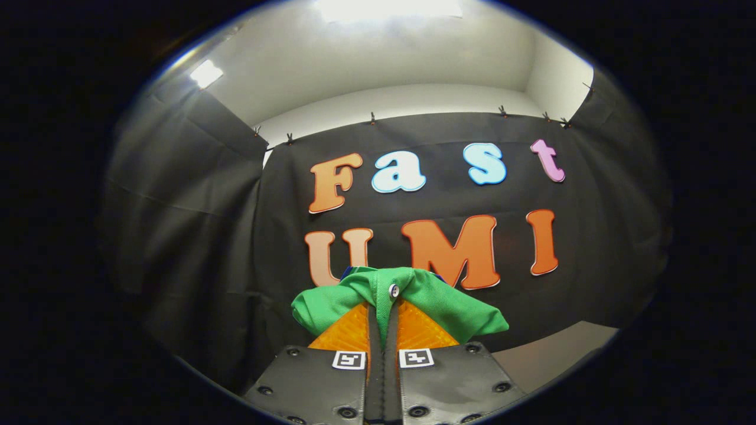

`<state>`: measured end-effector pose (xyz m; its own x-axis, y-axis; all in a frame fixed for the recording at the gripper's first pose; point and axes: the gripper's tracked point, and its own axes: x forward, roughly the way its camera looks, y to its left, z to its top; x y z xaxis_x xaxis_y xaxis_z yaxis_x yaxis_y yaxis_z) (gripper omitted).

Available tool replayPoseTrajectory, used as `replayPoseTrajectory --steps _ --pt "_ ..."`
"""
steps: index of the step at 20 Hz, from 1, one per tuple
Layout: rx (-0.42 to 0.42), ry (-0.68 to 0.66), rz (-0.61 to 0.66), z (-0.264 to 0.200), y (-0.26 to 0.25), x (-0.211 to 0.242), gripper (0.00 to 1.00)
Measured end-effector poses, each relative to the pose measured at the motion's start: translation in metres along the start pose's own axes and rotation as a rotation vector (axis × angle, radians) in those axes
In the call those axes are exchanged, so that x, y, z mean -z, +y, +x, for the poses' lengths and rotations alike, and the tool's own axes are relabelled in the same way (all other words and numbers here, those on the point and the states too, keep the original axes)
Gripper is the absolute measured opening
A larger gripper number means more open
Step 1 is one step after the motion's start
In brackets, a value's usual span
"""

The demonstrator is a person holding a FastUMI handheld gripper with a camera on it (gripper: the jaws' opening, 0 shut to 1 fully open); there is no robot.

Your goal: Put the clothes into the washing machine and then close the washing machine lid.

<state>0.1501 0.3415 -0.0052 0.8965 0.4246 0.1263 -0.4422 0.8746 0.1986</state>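
A green garment (413, 298) with a small white button is pinched between the two fingers of my gripper (383, 321). The cloth bunches over the fingertips and hangs off both sides. The fingers stand nearly together with the fabric pressed in the narrow gap between them. The gripper is held up in the air, facing the booth's black cloth wall, and the garment hides whatever lies just beyond the tips.
The black cloth wall (195, 236) hangs straight ahead and to the left, clipped to a white wall above. A pale flat surface (555, 354) shows low to the right of the fingers. Bright lamps shine overhead.
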Motion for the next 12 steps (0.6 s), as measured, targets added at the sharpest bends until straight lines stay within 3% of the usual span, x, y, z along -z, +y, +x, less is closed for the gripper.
replayPoseTrajectory --steps 5,12 --pt "-0.039 0.092 0.055 0.03 0.044 0.068 0.07" --pt "-0.047 0.245 -0.005 0.042 0.088 0.182 0.07"
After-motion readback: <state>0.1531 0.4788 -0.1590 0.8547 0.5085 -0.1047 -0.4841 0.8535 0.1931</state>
